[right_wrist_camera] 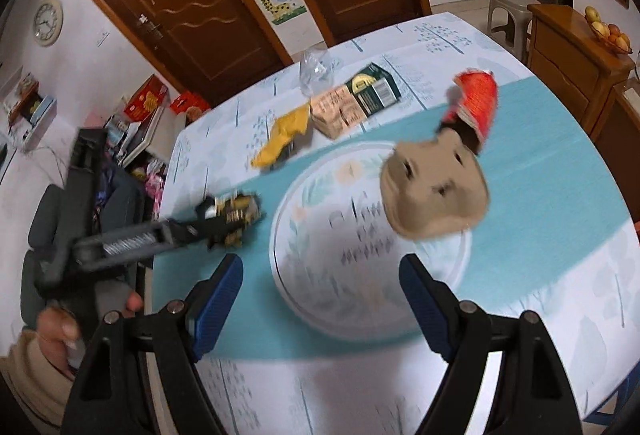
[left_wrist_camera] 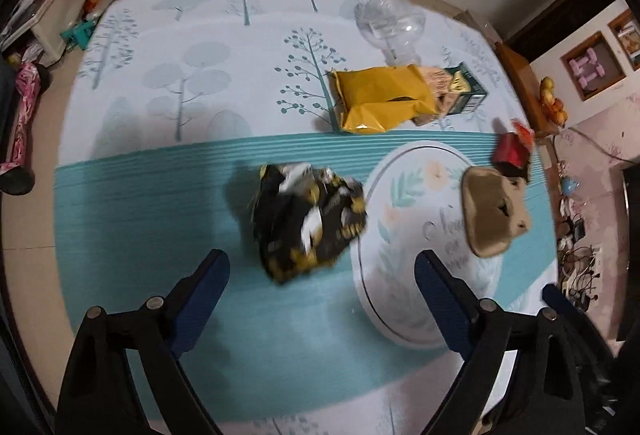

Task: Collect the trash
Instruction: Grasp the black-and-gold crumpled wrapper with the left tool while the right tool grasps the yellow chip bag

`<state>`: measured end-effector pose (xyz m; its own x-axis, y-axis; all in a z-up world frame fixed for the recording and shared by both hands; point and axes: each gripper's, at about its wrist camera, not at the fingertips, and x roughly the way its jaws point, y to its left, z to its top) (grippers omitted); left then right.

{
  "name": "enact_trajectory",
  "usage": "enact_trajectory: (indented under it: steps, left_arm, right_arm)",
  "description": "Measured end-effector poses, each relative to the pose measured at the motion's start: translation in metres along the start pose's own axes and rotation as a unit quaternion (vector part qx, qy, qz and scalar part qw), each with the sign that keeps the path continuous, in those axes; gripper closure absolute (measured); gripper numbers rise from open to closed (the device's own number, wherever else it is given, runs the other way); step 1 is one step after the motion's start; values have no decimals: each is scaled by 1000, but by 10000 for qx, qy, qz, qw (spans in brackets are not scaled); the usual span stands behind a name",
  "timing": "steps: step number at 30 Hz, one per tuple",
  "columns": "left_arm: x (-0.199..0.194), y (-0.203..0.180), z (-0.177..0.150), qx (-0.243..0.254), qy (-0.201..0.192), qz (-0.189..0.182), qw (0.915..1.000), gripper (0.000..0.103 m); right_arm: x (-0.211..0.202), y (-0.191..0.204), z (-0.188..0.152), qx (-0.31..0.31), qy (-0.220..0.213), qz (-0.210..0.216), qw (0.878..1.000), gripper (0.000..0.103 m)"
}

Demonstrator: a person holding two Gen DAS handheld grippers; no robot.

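The left tongs [left_wrist_camera: 320, 275] stand apart with nothing between the pads, pointing steeply down at the counter [left_wrist_camera: 160, 195]. Just ahead of them, between the two blue pads [left_wrist_camera: 200, 299], lies a crumpled black wrapper [left_wrist_camera: 308, 219] on the teal band of the cloth, not touched by either pad. To the right of the wrapper, in front of the right pad, sits a round white plate [left_wrist_camera: 400, 275] with a flower print. A tan paper tray [left_wrist_camera: 492, 211] lies on the plate's far right part, and a red cup [left_wrist_camera: 514, 151] lies beyond it. Farther ahead are a yellow bag [left_wrist_camera: 380, 99], a green box [left_wrist_camera: 468, 91] just right of it, and a clear bottle [left_wrist_camera: 392, 27] behind both.

The right tongs [right_wrist_camera: 320, 295] also stand apart and empty, over the near edge of the plate [right_wrist_camera: 320, 307]. The tray [right_wrist_camera: 436, 187] lies ahead and to the right of them, with the cup [right_wrist_camera: 476, 103] just beyond. To their left, the left tongs [right_wrist_camera: 200, 231] reach in over the wrapper [right_wrist_camera: 236, 215]; whether they touch it cannot be told in the blur. A hand [right_wrist_camera: 60, 331] with a beige sleeve grips that tool's handle. The bag [right_wrist_camera: 284, 135], box [right_wrist_camera: 372, 87] and bottle [right_wrist_camera: 316, 71] lie far ahead.
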<state>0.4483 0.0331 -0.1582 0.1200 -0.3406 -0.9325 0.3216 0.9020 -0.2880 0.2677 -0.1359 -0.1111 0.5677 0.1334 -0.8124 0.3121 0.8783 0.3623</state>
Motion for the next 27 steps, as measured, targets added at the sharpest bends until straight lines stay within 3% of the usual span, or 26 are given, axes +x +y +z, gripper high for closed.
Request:
enact_trajectory:
  steps: [4,7,12,21,23,25,27]
  left_arm:
    - [30,-2,11,110,288,73,9995,33]
    - [43,1,14,70,380,-45,9992,39]
    - [42,6,20,111,135,-132,9998,42]
    - [20,31,38,28,-385,38,9992,42]
    - [13,36,42,13,-484,39,9988,42]
    - [8,40,46,-16,-580,13,9983,42]
    - [2,42,46,-33,-633,-2,9980,42]
  right_arm:
    - [27,8,27,133,17,5,9999,22]
    - [46,12,44,266,27,52,9996,22]
    - [77,18,67,487,24,169,9987,22]
    - [140,28,100,887,111,145,9959,24]
    - [151,30,103,922,129,86,9956,34]
    - [159,31,104,940,151,-20,9955,66]
    - [163,30,102,942,189,15,9954,82]
